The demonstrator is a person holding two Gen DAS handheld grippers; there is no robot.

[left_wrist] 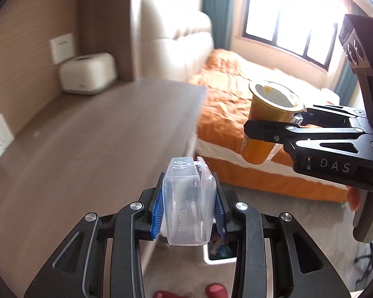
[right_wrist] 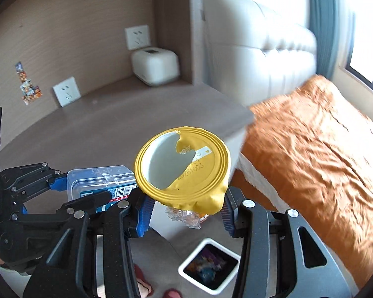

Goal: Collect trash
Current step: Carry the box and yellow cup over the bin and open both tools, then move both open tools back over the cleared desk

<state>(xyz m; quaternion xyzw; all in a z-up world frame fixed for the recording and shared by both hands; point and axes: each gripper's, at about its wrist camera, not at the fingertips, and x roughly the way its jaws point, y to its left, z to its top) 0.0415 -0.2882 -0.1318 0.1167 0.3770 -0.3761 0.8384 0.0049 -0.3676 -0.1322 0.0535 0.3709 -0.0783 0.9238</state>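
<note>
A clear plastic box [left_wrist: 188,202] is clamped between the blue fingers [left_wrist: 157,214] of the left gripper [left_wrist: 189,213], at the lower centre of the left wrist view. A yellow cup [right_wrist: 184,164] with a torn foil lid is grasped by the right gripper [right_wrist: 186,213], its mouth kept upward, probably so that nothing is spilled. Both pieces are held above the white trash bin [right_wrist: 210,268] on the floor, low in the frame, beside the tabletop [right_wrist: 107,129] and the orange bed [right_wrist: 310,136], apparently for dropping.

left wrist: down over desk [left_wrist: 87,136] | right wrist: same | shared: bed [right_wrist: 310,136]
</note>
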